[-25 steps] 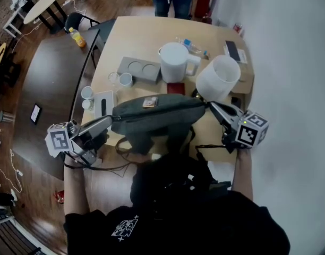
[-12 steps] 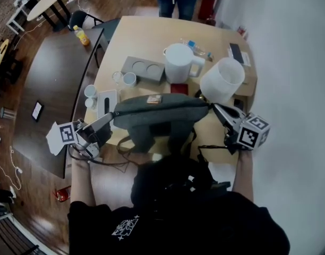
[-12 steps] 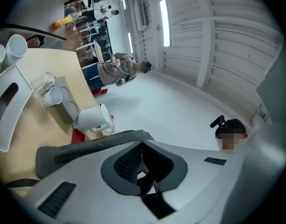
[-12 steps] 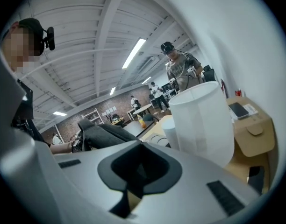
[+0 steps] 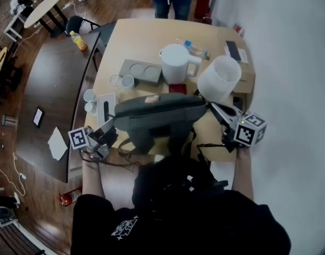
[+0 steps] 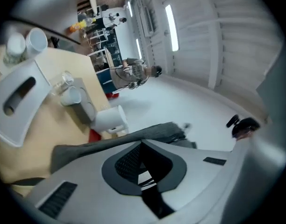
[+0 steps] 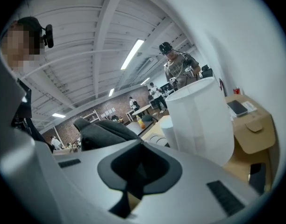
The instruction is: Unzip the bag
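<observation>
Right now the dark grey fabric bag lies lengthwise across the near part of the light wooden table, between your two grippers. Its dark straps hang off the near edge toward you, and a small brown label sits on its top.

Your left gripper is at the bag's left end, tips just beside the fabric. Its jaws have just been closing and now stand together. In the left gripper view no part of the bag shows between them; the grey cloth lies just past the tips.

Your right gripper reaches the bag's right end with its jaws pressed fully together. Its tips meet the fabric there, but neither view lets you tell whether they pinch a zip pull or a fold.

Behind the bag stand a white plastic jug with a handle, a tall white cylindrical container, a flat grey tray with two round recesses and a small red object. Just left of the bag lies a white tissue box with a dark slot, with two small white cups beside it.
</observation>
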